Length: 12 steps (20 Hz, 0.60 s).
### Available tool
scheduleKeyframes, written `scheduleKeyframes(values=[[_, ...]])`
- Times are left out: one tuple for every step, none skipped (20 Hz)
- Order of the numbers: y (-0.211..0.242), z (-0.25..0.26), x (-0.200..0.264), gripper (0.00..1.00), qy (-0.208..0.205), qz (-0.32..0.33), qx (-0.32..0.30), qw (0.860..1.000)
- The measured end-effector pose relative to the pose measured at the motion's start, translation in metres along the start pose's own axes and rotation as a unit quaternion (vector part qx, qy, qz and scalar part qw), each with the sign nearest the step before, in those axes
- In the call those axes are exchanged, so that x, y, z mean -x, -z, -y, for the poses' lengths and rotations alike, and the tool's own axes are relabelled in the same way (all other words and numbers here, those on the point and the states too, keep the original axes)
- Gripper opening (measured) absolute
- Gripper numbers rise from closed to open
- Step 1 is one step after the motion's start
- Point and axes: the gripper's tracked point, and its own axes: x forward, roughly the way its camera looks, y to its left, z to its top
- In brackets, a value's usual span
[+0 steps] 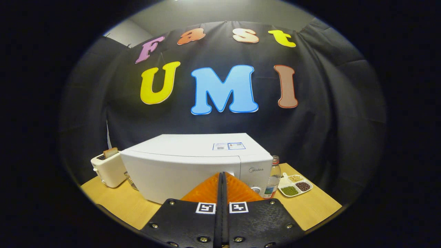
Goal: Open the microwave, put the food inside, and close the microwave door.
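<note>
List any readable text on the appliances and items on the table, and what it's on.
"Midea": brand mark on the microwave front, above its control knob, just beyond the shut fingers of the hand-held gripper.
Two stickers on the microwave top: print too small to read.
Bottle label beside the microwave: too blurred to read.
Toaster and divided dish of beans: no text seen.

Staged recording booth with kitchen props, black cloth wall (pixel 330 113) behind, wooden table (pixel 310 206), white microwave (pixel 179 168) with door shut, toaster (pixel 108 168) beside it, bottle (pixel 274 177), divided dish (pixel 295 186) of beans, gripper (pixel 222 179) fingers pressed together, nothing between them.
</note>
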Motion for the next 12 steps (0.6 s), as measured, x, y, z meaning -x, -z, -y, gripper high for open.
scheduleKeyframes(values=[[-0.005,-0.003,0.014,0.00,-0.001,0.003,-0.004,1.000],[-0.008,-0.006,0.029,0.00,-0.002,0.006,-0.006,1.000],[-0.012,-0.010,0.041,0.00,-0.006,0.011,-0.005,1.000],[-0.015,-0.011,0.055,0.00,-0.006,0.015,0.000,1.000],[-0.017,-0.013,0.069,0.00,-0.005,0.018,0.005,1.000],[-0.018,-0.015,0.082,0.00,-0.006,0.020,0.009,1.000],[-0.021,-0.020,0.095,0.00,-0.012,0.024,0.010,1.000],[-0.023,-0.022,0.108,0.01,-0.013,0.028,0.012,0.999],[-0.026,-0.023,0.119,0.00,-0.012,0.031,0.013,0.999],[-0.026,-0.026,0.130,0.00,-0.014,0.033,0.011,0.999],[-0.027,-0.029,0.141,0.00,-0.016,0.036,0.008,0.999],[-0.029,-0.032,0.151,0.02,-0.018,0.038,0.005,0.999]])
